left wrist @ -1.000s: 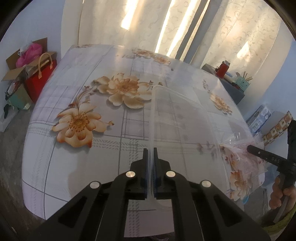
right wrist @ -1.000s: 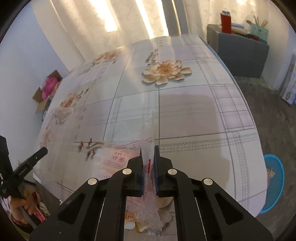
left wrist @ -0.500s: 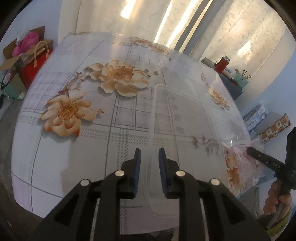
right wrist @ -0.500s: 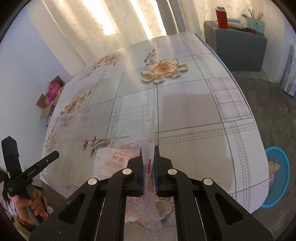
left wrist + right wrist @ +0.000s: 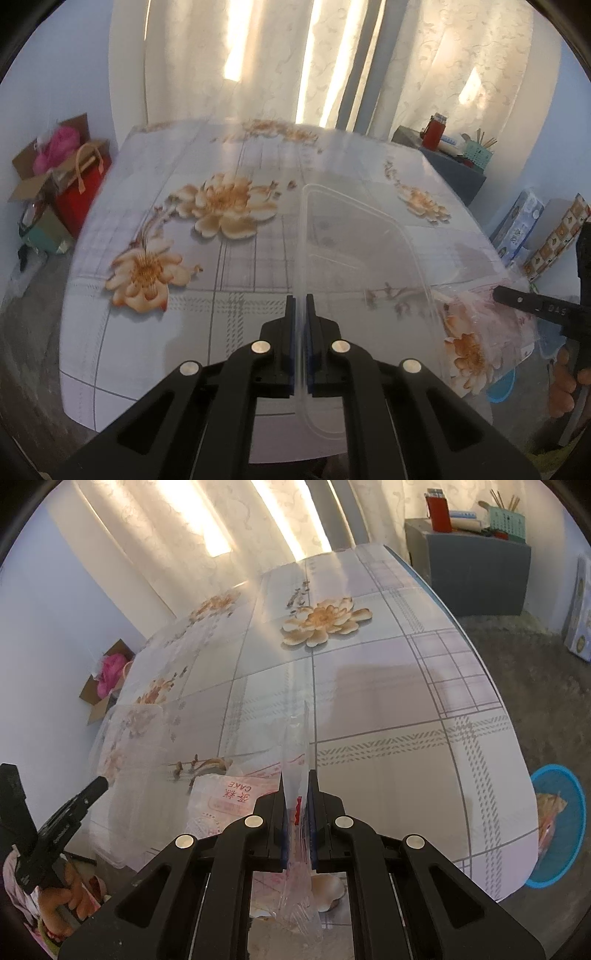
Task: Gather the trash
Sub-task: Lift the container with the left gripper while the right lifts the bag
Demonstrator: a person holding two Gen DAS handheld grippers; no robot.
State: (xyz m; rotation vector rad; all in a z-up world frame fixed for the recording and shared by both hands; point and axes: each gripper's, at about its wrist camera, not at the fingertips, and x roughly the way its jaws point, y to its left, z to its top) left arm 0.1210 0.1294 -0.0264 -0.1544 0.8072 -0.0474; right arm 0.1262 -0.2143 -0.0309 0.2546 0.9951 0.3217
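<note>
My left gripper is shut on the rim of a clear plastic container and holds it tilted over the flowered table. My right gripper is shut on a clear plastic cake wrapper with pink print, near the table's front edge. The wrapper also shows at the right in the left wrist view, pinched by the right gripper. The container shows faintly at the left in the right wrist view.
A blue basin with scraps in it stands on the floor right of the table. A grey cabinet with a red jar is beyond the table. A red bag and cardboard boxes sit on the floor at the left.
My left gripper opened half a second ago and has shut again on the container's rim, lifting it higher. My right gripper keeps its hold on the wrapper.
</note>
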